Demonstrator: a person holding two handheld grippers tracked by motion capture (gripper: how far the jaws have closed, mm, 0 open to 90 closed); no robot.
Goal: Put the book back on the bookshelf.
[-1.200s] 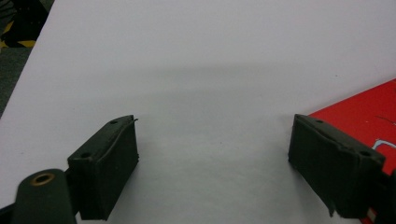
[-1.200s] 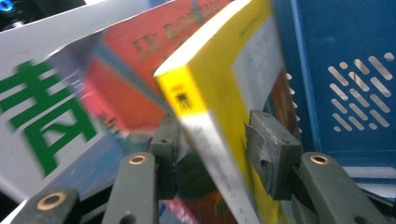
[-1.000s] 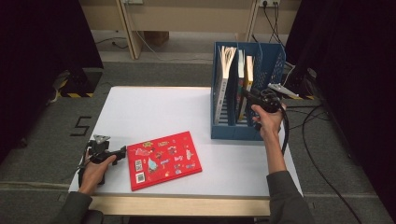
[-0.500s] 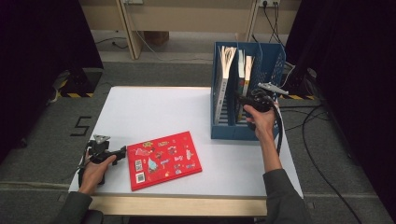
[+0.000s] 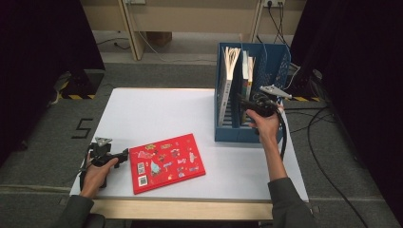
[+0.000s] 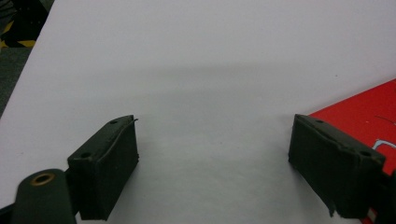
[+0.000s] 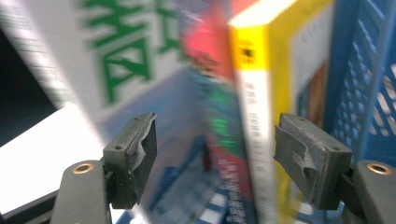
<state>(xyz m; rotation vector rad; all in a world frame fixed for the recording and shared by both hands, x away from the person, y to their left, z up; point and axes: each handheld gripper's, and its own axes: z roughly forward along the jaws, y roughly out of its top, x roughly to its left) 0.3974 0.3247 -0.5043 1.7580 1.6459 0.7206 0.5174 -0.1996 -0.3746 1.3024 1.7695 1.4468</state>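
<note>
White tabletop [image 5: 157,114], rectangular, on a grey carpeted floor with dark curtains to both sides.

Near edge, left: left gripper [image 5: 124,155], held low by the person's left hand [image 5: 97,172], lying on the table and pointing toward the red book. In the left gripper view [image 6: 212,154] its jaws stand spread wide with nothing but bare table between them; the book's corner lies just behind one pad.

Near edge, centre: red book [image 5: 167,162], flat, cover up, decorated with small stickers, just beside the left gripper.

Far right: blue file rack [image 5: 223,123], upright, slotted sides, standing on the table's right half. Contents: several books on end, among them a white-covered book [image 7: 116,51] with green lettering and a yellow-spined book [image 7: 254,93].

At the rack's open front: right gripper [image 5: 242,100], in the person's right hand [image 5: 263,124], aimed into the rack. Its jaws have just been opening and now stand spread; the yellow-spined book and a blurred red-and-blue cover lie between the pads, neither pad pressing.
</note>
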